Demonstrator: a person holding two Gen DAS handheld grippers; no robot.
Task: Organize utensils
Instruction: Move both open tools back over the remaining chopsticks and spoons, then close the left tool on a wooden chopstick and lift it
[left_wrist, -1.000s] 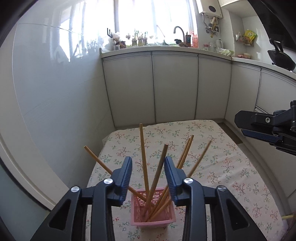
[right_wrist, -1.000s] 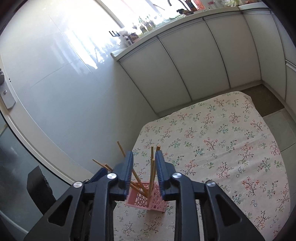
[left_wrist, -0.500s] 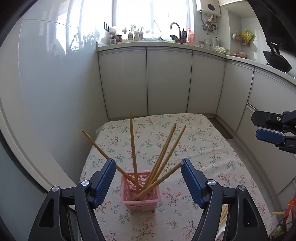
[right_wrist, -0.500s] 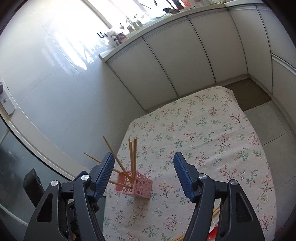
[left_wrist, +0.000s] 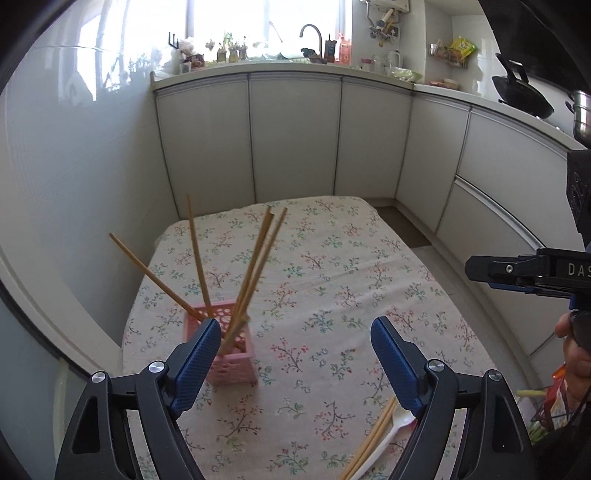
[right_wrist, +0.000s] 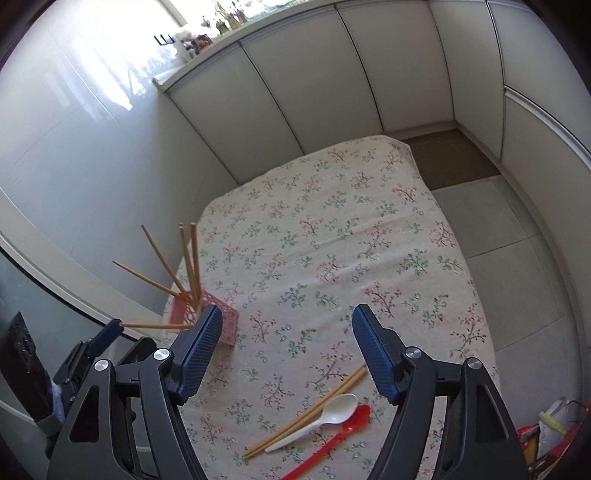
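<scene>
On the floral desk (right_wrist: 332, 221), both hand-held grippers, left (left_wrist: 295, 354) and right (right_wrist: 286, 347), opening, empty; chopsticks (right_wrist: 188, 258) in pink basket (right_wrist: 225, 321).

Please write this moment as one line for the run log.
left gripper: opening, empty | right gripper: opening, empty | pink basket: holds chopsticks | on cloth: chopstick pair, white spoon, red spoon

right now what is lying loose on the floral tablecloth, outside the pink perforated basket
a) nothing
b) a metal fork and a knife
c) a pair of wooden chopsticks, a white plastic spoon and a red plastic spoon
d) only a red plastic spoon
c: in the right wrist view the pair of wooden chopsticks, the white plastic spoon and the red plastic spoon lie side by side on the floral tablecloth, apart from the pink perforated basket.
</scene>
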